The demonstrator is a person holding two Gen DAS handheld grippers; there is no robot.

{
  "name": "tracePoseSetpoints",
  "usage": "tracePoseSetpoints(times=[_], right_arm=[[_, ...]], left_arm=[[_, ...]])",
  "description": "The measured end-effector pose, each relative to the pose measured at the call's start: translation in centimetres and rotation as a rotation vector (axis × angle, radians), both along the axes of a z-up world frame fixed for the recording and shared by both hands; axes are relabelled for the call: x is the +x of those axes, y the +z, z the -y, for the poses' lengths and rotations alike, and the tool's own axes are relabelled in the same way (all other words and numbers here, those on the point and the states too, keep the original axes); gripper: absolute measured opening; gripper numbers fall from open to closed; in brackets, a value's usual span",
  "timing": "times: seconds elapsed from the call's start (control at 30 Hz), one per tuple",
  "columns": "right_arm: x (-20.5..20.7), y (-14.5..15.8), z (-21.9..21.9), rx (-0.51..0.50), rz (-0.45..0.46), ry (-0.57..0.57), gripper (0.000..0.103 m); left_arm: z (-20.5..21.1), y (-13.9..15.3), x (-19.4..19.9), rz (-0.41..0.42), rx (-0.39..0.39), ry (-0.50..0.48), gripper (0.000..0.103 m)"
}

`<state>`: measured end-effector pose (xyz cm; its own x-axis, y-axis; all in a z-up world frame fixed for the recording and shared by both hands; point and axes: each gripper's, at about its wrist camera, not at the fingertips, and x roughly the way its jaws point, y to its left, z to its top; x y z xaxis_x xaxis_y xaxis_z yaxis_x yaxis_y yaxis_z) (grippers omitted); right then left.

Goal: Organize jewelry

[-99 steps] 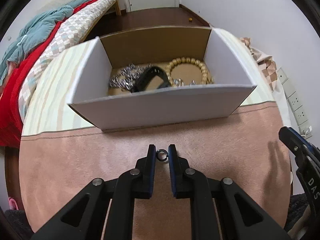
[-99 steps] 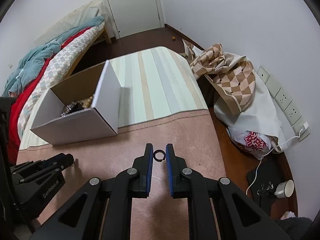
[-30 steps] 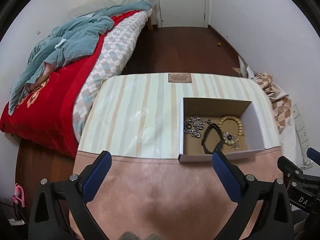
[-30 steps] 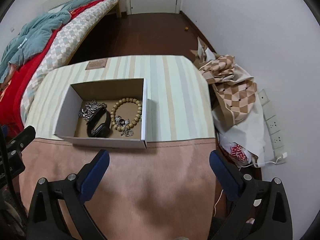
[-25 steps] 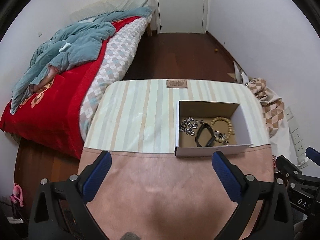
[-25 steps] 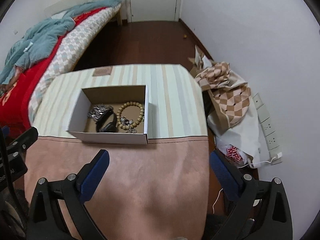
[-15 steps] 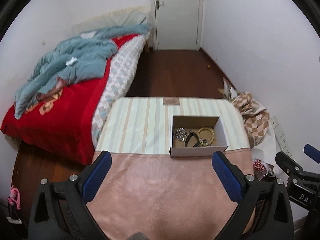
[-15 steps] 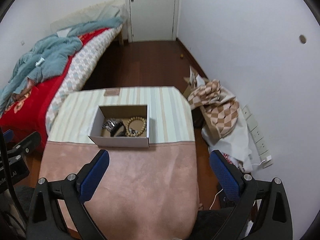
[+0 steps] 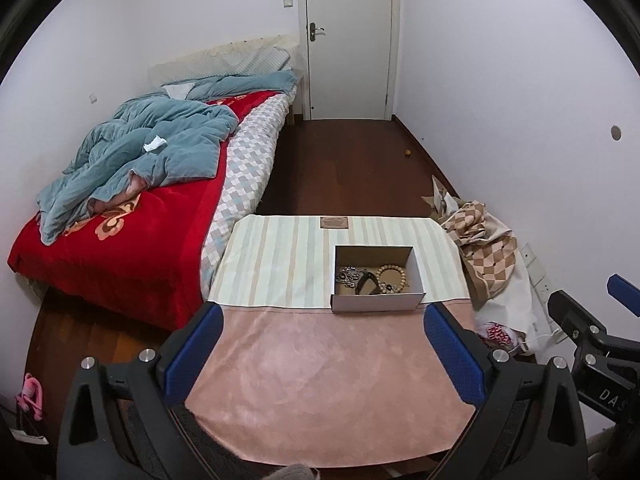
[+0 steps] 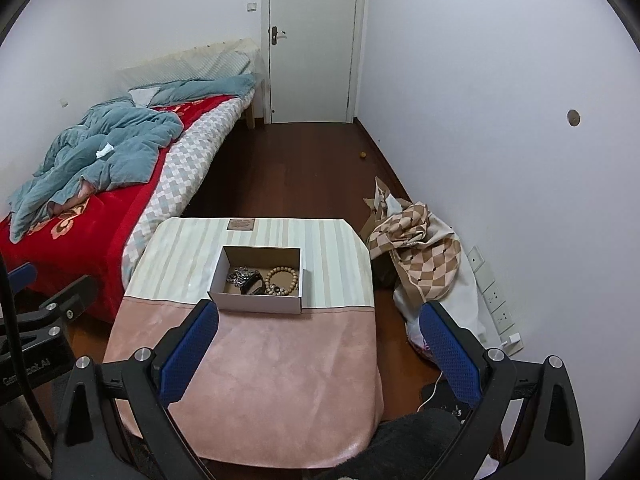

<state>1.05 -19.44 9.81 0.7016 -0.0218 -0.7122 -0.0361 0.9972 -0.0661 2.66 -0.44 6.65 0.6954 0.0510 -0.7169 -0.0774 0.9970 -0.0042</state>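
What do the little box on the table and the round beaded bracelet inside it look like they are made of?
The box looks like cardboard: matte white outside, plain brown inside, with thin folded walls. The beaded bracelet seems to be wood, judging by its tan, dull round beads, though plastic or seed beads cannot be ruled out at this distance.

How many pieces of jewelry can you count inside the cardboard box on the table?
3 can be made out in the box: a silver chain at the left, a black band in the middle, a wooden bead bracelet at the right. Smaller pieces may be hidden among them.
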Motion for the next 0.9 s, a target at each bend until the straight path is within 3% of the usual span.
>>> tracePoseSetpoints(times=[0.37,0.9], right_arm=[[1.0,1.1,0.3,-0.001,0.004,-0.004,0.102],[9.5,-3.6,0.3,-0.013,-0.094,-0.044,0.102]], left_arm=[[0.1,0.1,0.9,-0.005,0.012,0.026,0.102],[0.6,-3.7,7.7,-0.099,0.033,0.05,0.103]])
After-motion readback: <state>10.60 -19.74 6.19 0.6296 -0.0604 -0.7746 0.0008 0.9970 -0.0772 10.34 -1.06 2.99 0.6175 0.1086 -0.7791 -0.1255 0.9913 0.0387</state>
